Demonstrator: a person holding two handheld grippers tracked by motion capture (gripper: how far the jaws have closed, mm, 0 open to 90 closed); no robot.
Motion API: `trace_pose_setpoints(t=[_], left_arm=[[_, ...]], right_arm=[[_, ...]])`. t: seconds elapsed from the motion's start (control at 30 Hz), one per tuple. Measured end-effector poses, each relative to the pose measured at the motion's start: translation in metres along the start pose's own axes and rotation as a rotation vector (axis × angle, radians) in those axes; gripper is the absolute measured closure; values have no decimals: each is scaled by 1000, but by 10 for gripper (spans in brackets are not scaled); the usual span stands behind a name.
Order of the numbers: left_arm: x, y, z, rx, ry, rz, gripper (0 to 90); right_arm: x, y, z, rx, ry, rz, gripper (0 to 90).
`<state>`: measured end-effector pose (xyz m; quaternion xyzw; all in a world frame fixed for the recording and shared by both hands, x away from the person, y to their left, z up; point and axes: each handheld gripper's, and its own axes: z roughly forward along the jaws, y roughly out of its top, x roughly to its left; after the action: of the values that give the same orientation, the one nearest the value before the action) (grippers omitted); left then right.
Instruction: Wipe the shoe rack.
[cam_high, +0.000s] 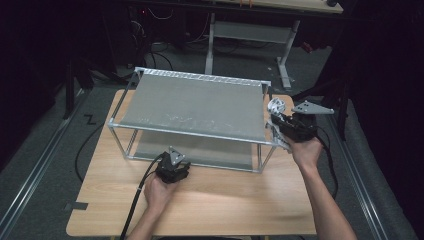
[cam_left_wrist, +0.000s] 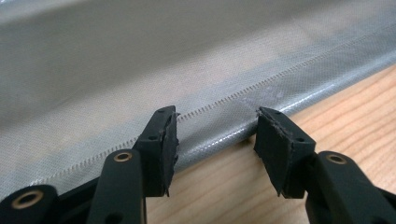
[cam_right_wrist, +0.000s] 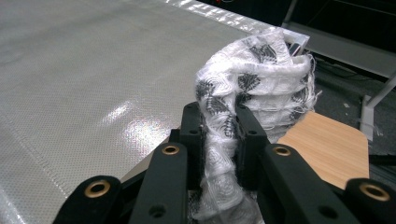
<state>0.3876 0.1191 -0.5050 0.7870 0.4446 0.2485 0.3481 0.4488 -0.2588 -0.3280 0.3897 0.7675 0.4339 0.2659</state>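
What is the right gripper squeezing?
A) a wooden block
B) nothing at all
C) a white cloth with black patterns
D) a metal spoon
C: in the right gripper view, the right gripper has its jaws closed on a bunched white cloth with black patterns.

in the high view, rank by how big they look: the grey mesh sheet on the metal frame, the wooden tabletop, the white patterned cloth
1. Wooden tabletop, largest.
2. Grey mesh sheet stretched on the metal frame.
3. White patterned cloth, smallest, pinched in the right gripper.
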Motion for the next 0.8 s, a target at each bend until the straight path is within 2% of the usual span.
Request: trace_pose_setpoints(t=[0.5, 0.6, 0.8], left_arm=[[-1, 1, 1, 0, 2, -4, 490], [-1, 1, 1, -1, 2, -4, 490], [-1, 1, 1, 0, 2, -4, 490]], right_arm=[[20, -19, -35, -15, 51, -57, 773], [20, -18, -33, -16, 49, -51, 773], [10, -7, -18, 9, 28, -40, 775]])
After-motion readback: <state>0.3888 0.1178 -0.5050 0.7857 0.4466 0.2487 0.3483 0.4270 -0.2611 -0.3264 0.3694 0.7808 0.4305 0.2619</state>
